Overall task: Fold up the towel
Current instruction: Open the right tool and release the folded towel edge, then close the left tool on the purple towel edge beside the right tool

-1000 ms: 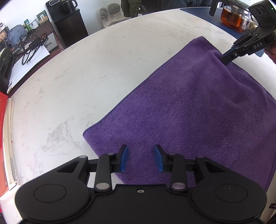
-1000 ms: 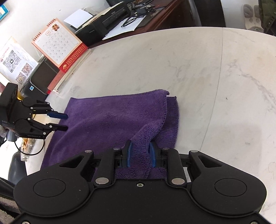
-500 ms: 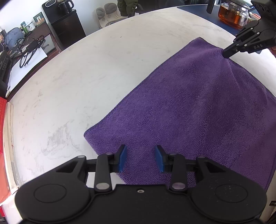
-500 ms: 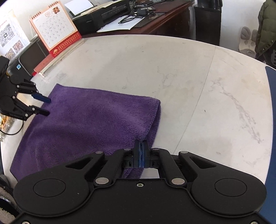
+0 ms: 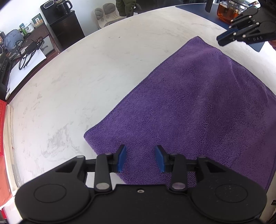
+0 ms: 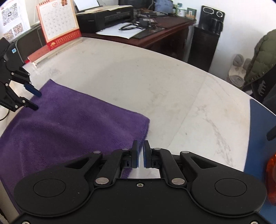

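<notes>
**Entry: purple towel, folded once, on the marble table**

Location. The towel [image 5: 198, 106] is lying on the pale table [image 5: 86, 77], doubled over, its near corner sitting under the left gripper and its far corner lying just beside the right gripper.

Left gripper [image 5: 140, 158]. It is hovering over the towel's near edge with its jaws standing moderately apart and widening; cloth is lying beneath the blue pads [image 5: 121, 157], not pinched between them. It is holding nothing.

Right gripper [image 6: 141, 153]. Its jaws are parting from a nearly closed stance, with only a narrow slit showing between them. Bare tabletop is showing through that slit; the towel's corner [image 6: 144, 124] is lying just to its left, free. It is gripping nothing.

Hazards, as judged from here.
- The folded corner beside the right gripper is looking slightly lifted; with both grippers released, the top layer may be springing back or sliding out of line.
- The right gripper is sitting close to that corner, so a careless withdrawal may be snagging the pile and dragging the fold askew.
- If a second fold is coming, the left pads may be catching only the top layer, peeling the layers apart.
- A glass teapot of amber liquid [image 5: 229, 12] is standing on a blue mat near the right gripper; a wide swing risks knocking it.
</notes>
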`<state>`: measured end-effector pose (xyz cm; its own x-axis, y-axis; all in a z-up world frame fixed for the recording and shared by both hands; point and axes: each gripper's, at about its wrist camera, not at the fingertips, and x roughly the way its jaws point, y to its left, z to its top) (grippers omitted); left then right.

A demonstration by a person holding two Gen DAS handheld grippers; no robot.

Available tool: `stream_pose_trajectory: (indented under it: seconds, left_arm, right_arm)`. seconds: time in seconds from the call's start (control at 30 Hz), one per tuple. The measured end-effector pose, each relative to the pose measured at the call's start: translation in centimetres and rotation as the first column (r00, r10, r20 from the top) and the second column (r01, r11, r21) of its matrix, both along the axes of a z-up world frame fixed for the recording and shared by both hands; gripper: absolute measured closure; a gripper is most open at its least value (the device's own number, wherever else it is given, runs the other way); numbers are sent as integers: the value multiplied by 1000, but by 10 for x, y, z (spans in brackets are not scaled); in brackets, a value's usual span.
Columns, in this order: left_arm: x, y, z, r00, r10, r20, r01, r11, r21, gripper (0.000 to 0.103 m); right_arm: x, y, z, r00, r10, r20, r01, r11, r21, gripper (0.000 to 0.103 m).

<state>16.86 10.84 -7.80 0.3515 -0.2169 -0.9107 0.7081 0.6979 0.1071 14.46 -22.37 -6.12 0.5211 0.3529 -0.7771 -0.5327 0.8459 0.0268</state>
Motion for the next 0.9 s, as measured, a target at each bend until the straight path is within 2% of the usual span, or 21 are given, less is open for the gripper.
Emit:
stream_pose_trajectory:
  seconds: [0.07, 0.13, 0.2, 0.3, 0.37, 0.43, 0.5, 0.53, 0.6, 0.63, 0.67, 0.7, 0.77, 0.83, 0.9]
  left_arm:
    - [0, 2, 0, 1000, 11, 7, -11, 1000, -3, 63]
    - [-1, 2, 0, 1000, 12, 15, -12, 1000, -3, 63]
    - [-3, 1, 0, 999, 17, 27, -17, 1000, -4, 63]
    - [-8, 4, 2, 996, 61, 66, -61, 998, 8, 64]
    - [-17, 8, 12, 989, 104, 110, -105, 994, 0, 68]
    - [-39, 5, 37, 977, 116, 179, -109, 993, -50, 69]
    - [-66, -9, 58, 981, 67, 184, -37, 987, -157, 69]
    - [-73, -17, 62, 982, 42, 182, -8, 983, -182, 69]
    - [-94, -43, 63, 985, -57, 160, 95, 967, -237, 69]
    - [-110, -66, 59, 978, -150, 143, 183, 949, -257, 69]
    - [-119, -79, 55, 970, -202, 135, 232, 936, -266, 69]
    - [-136, -106, 47, 945, -304, 121, 326, 904, -277, 69]
    - [-154, -129, 36, 918, -379, 116, 397, 879, -266, 69]
    - [-168, -154, 21, 891, -437, 120, 453, 862, -227, 69]
    - [-175, -168, 12, 880, -460, 120, 475, 856, -203, 69]
  right_arm:
    - [1, 9, -6, 999, 45, -11, -45, 999, -8, 94]
    - [1, 10, -14, 998, 47, -29, -48, 998, -38, 94]
    - [-1, 0, -19, 999, -7, -43, 4, 998, -65, 92]
    - [-12, -22, -8, 996, -75, -52, 73, 997, -30, 90]
    - [-28, -38, 4, 991, -123, -54, 124, 992, 1, 90]
    - [-47, -51, 13, 985, -160, -60, 162, 986, 29, 90]
    - [-71, -59, 21, 985, -158, -66, 163, 984, 71, 90]
    - [-89, -58, 23, 990, -126, -58, 130, 989, 75, 90]
    - [-119, -52, 24, 997, -61, -46, 63, 996, 61, 90]
    - [-134, -46, 20, 999, -19, -47, 20, 999, 34, 90]
    - [-145, -40, 17, 998, 17, -58, -17, 1000, 8, 90]
    - [-156, -33, 13, 997, 51, -59, -53, 998, -25, 90]
    - [-172, -21, 7, 991, 119, -64, -123, 989, -79, 90]
    - [-183, -12, 1, 983, 177, -48, -182, 975, -126, 90]
    - [-188, -6, -3, 971, 235, -43, -239, 960, -146, 90]
